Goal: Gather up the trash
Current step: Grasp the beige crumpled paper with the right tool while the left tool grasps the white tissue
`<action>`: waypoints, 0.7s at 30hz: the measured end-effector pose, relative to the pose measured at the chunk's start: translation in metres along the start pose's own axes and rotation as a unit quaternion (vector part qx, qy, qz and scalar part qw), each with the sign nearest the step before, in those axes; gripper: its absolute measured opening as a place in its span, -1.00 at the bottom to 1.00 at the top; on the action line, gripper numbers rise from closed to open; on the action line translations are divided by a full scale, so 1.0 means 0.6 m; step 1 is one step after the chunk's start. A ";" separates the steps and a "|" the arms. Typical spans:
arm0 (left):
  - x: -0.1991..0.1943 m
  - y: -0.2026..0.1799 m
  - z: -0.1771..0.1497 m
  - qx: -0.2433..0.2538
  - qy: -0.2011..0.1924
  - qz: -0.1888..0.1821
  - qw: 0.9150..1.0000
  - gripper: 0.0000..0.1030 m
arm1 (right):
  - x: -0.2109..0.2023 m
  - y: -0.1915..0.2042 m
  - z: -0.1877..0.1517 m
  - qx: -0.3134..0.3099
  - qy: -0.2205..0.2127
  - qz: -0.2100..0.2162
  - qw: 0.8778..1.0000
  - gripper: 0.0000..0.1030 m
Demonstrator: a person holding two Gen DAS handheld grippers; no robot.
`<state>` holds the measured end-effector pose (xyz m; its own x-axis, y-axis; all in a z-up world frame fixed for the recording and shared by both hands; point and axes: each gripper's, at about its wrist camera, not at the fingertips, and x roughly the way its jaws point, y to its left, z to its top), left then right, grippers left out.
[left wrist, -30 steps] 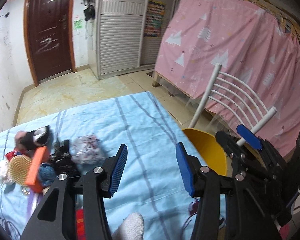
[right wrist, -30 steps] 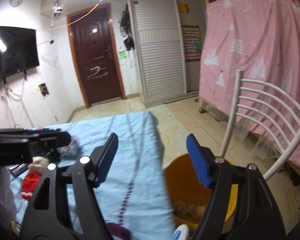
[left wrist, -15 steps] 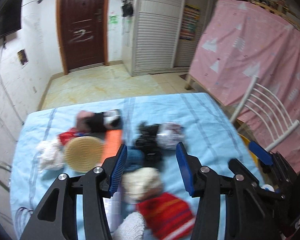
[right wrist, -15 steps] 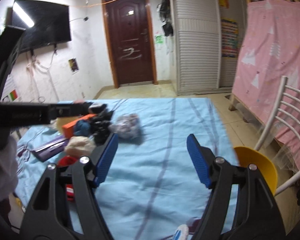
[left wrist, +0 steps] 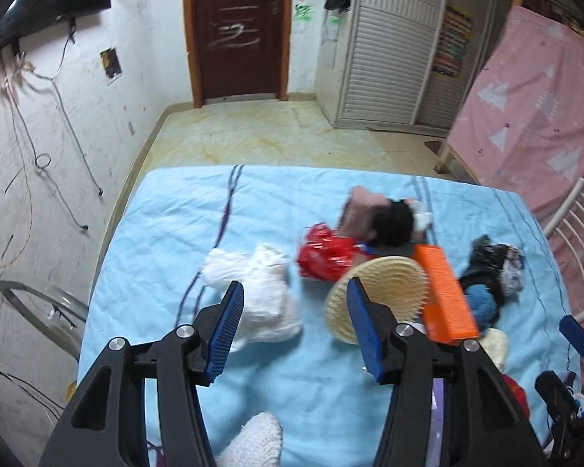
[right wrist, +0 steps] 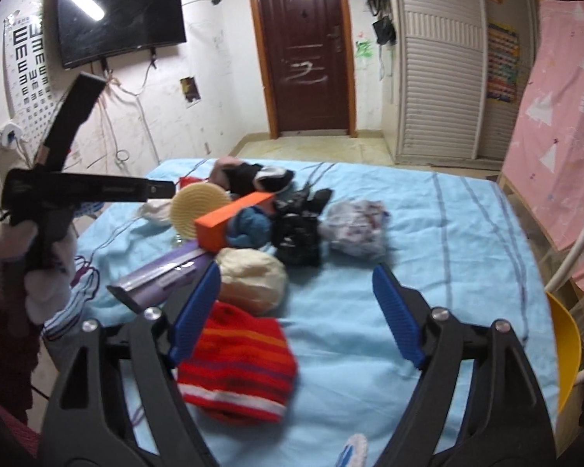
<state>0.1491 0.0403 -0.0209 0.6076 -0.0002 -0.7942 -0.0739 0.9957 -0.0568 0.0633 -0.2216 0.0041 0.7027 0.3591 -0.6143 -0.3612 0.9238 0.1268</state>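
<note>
The left gripper [left wrist: 294, 330] is hovering with jaws apart and empty over the blue-covered bench [left wrist: 167, 233] — the crumpled white tissue wad [left wrist: 261, 292] is lying just ahead, slightly left of the gap, its long axis running away from the jaws. The right gripper [right wrist: 296, 311] is likewise hanging agape and empty — farther off, facing the red striped hat [right wrist: 237, 369], so the left hand is looking nearer.

Both wrist views overlook table [left wrist: 175, 210], facing door [right wrist: 303, 50]; clutter shared.
</note>
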 end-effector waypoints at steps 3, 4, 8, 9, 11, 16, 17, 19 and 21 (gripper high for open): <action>0.020 0.027 0.001 -0.013 0.013 0.002 1.000 -0.11 | 0.019 0.013 0.005 0.000 0.013 0.008 1.000 0.60; 0.025 0.032 0.000 -0.014 0.017 0.001 1.000 -0.11 | 0.024 0.016 0.006 0.000 0.017 0.009 1.000 0.60; 0.047 0.045 -0.001 -0.017 0.030 0.000 0.999 -0.11 | 0.047 0.023 0.009 0.004 0.040 0.020 0.999 0.61; 0.052 0.045 -0.002 -0.018 0.033 0.001 0.999 -0.11 | 0.051 0.024 0.010 0.005 0.044 0.022 0.999 0.61; 0.062 0.049 -0.001 -0.021 0.038 -0.001 0.999 -0.11 | 0.063 0.026 0.013 0.007 0.057 0.030 0.998 0.61; 0.070 0.045 -0.003 -0.012 0.036 0.003 0.999 -0.11 | 0.088 0.034 0.016 0.006 0.085 0.039 0.996 0.61; 0.070 0.044 -0.003 -0.010 0.035 0.004 0.999 -0.11 | 0.090 0.034 0.015 0.005 0.087 0.039 0.995 0.61; 0.068 0.040 -0.004 -0.006 0.032 0.008 0.999 -0.12 | 0.094 0.035 0.014 0.005 0.094 0.040 0.995 0.59; 0.068 0.038 -0.007 -0.002 0.029 0.014 0.999 -0.28 | 0.100 0.035 0.013 0.005 0.102 0.044 0.994 0.25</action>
<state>0.1687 0.0628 -0.0570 0.5592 0.0215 -0.8287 -0.0932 0.9950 -0.0370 0.1025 -0.1799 -0.0241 0.5296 0.4057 -0.7449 -0.4096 0.8913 0.1943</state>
